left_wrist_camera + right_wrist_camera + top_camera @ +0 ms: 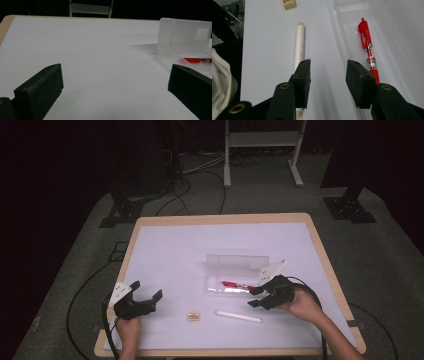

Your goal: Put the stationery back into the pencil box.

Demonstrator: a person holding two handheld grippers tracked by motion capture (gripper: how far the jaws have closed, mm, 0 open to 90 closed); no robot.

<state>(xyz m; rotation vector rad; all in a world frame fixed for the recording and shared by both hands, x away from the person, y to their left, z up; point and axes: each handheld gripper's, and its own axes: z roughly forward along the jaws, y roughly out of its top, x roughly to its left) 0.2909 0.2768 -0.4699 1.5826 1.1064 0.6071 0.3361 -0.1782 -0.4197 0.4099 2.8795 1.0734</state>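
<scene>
A clear plastic pencil case lies open at the table's middle right with a red pen in its tray. A white pen and a small tan eraser lie in front of it. My right gripper hovers open by the case's near right end, nothing between its jaws. In the right gripper view my right gripper straddles bare table between the white pen and the red pen. My left gripper rests open and empty at the front left.
The left gripper view looks across white table from my left gripper to the case and its red pen. The table's wooden edge frames the white top. Cables trail off both front corners.
</scene>
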